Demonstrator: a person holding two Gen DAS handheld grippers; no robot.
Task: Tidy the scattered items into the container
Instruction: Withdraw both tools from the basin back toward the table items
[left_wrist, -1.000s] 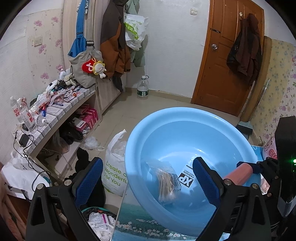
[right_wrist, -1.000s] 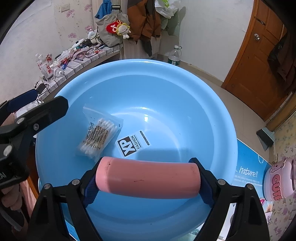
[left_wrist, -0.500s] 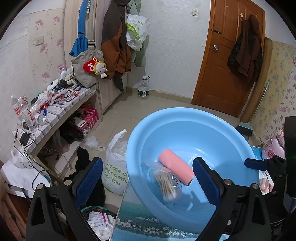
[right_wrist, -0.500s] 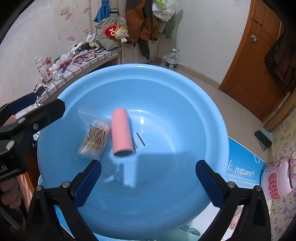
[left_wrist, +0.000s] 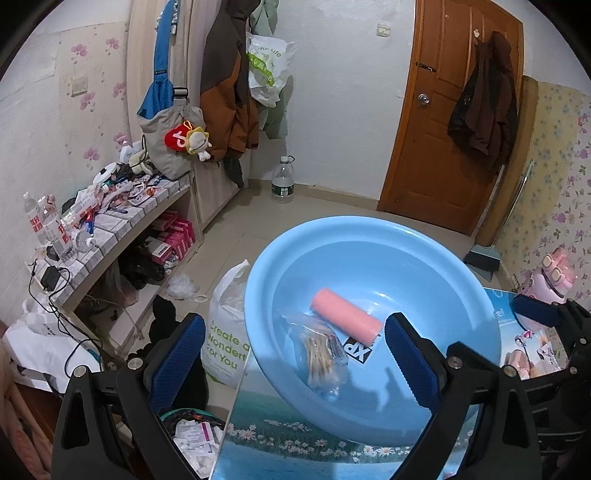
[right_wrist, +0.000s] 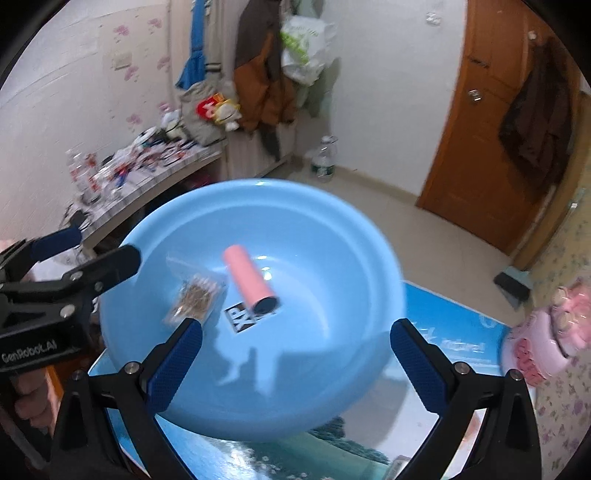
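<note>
Cluttered domestic room with floral wallpaper, a brown wooden door (left_wrist: 447, 122) bearing a dark jacket, coats hung on the far wall, and a tiled shelf (left_wrist: 122, 229) at left crowded with bottles and small articles. On the tabletop (left_wrist: 295, 443), whose covering is printed with a sky-and-daisy landscape, stands a large light-blue basin (left_wrist: 424, 258), the container of the task. Two items lie on the basin floor: a pink cylindrical roll (left_wrist: 345, 320), on its side with its dark hollow end visible in the right wrist view, and a clear plastic bag of cotton swabs (left_wrist: 323, 352) just beside it, toward the shelf side. The roll partly covers a black-and-white label on the basin floor. The right gripper (right_wrist: 295, 363) is above the near rim of the basin, its blue-padded jaws spread wide with nothing between them; they have just been opening. The left gripper (left_wrist: 295, 360) is likewise held with its jaws wide apart and empty, at the basin's left edge, over the tabletop border. A white plastic bag (left_wrist: 229, 332) with green lettering sits on the floor beside the tabletop, and a water bottle (left_wrist: 282, 181) stands by the far wall. A pink object (left_wrist: 550, 280) sits at the right of the tabletop, well apart from the basin's contents.
</note>
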